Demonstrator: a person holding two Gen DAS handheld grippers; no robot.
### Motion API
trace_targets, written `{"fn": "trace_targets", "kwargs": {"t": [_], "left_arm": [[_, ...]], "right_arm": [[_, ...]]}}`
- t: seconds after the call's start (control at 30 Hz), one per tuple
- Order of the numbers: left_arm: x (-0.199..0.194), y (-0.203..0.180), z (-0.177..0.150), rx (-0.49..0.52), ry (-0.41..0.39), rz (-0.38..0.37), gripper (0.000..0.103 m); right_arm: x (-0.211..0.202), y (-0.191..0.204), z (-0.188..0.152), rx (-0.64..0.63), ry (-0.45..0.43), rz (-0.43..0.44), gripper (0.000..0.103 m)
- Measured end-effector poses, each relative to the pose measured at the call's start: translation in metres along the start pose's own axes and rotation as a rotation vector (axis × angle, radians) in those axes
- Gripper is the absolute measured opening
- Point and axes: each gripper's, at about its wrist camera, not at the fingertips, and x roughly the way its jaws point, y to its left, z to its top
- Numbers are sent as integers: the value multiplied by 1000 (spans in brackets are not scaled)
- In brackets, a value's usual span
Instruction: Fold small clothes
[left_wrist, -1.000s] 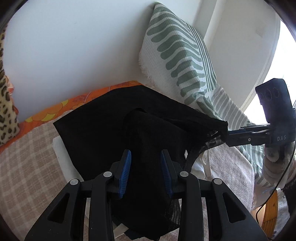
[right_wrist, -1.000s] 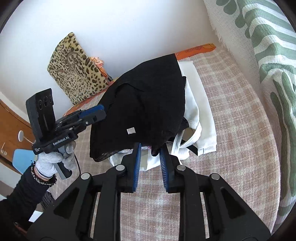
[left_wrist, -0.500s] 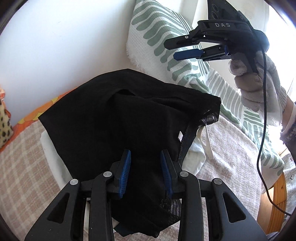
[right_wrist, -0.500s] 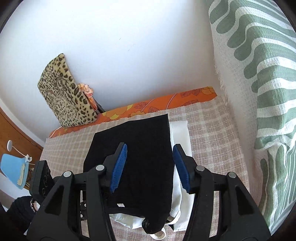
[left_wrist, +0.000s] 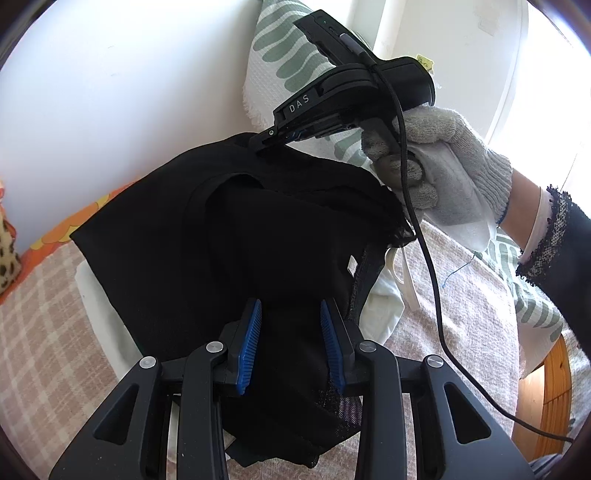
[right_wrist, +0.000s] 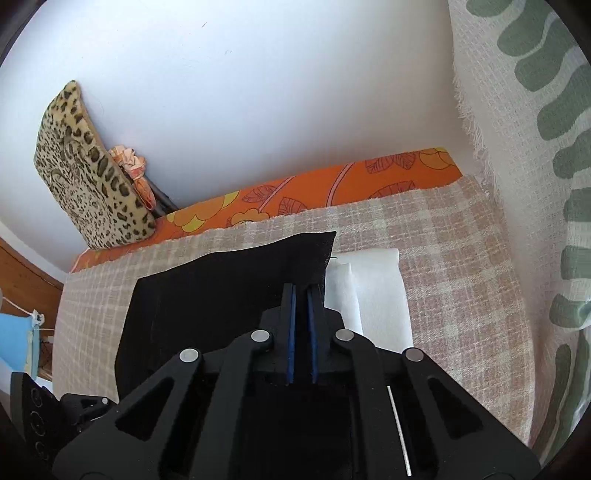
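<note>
Right wrist view: right tool (right_wrist: 301, 295) clamps black garment (right_wrist: 229, 273) edge.

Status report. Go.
Left gripper clamped on bunched black garment. Right gripper just closed on its far edge. White clothes underneath. Nothing in the way.

Black garment draped over a white one on the checked cover

The black garment (left_wrist: 207, 236) is thin, matte and partly sheer at its edges, bunched into soft folds across the centre of the left wrist view, with a small pale tag showing right of centre. In the right wrist view its straight far edge ends in a corner at mid-frame. Beneath it lies a white garment (right_wrist: 384, 291), folded flat, showing at centre right there and along the black cloth's lower left and right sides in the left wrist view.
</note>
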Motion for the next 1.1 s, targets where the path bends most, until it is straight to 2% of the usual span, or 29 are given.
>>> {"fn": "trace_targets", "kwargs": {"t": [0.03, 0.1, 0.2, 0.3, 0.4, 0.53, 0.6, 0.7, 0.83, 1.0, 1.1], "left_arm": [[1, -2, -1, 17, 5, 6, 31], [4, -4, -2, 41, 19, 18, 31], [-2, -3, -2, 25, 19, 13, 31], [-14, -3, -2, 10, 7, 6, 31], [-29, -1, -4, -8, -7, 3, 31], [-55, -2, -11, -25, -26, 13, 31], [-68, -2, -15, -34, -32, 22, 32], [-90, -7, -22, -54, -48, 30, 45], [-117, -12, -28, -68, -82, 43, 47], [-148, -23, -31, -71, -123, 61, 60], [-166, -31, -36, -59, -150, 70, 64]], "right_arm": [[0, 2, 1, -32, -5, -59, 5], [5, -4, 5, -17, -6, -136, 4], [11, -6, 4, -26, 23, -137, 5], [0, -4, 1, -20, 3, -152, 8], [-19, -4, -3, 7, -27, -186, 17], [-53, 4, -14, 14, -79, -184, 34], [-70, 11, -20, 9, -107, -193, 38], [-93, 23, -30, 14, -131, -190, 38], [-118, 44, -47, 9, -152, -190, 39], [-146, 79, -73, -22, -178, -206, 40], [-160, 98, -89, -26, -195, -199, 46]]}}
